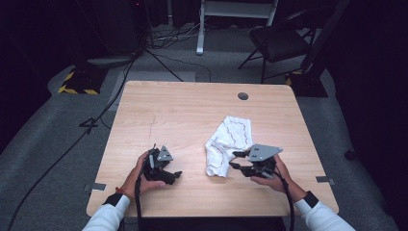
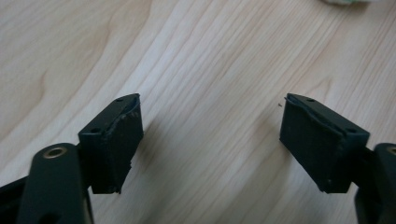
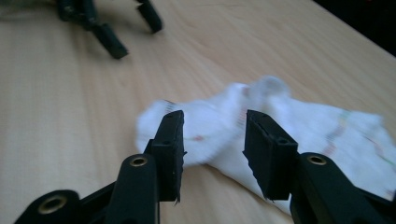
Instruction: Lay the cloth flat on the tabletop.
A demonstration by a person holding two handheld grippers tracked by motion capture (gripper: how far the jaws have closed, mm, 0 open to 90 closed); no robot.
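Lay crumpled on the right half of the worktop [image 1: 159,110], white cloth [image 1: 226,144] with thin coloured lines, unheld; right tongs [image 1: 239,161] at its near edge, jaws apart and empty, probably just released; left tongs [image 1: 168,174] well aside, open over bare wood.

In the right gripper view we see the white cloth [image 3: 299,126] smeared by blur, its coloured stitching unreadable, its far end cut by the right edge. In the left gripper view, a sliver of it [image 2: 348,2] is cropped at the top.
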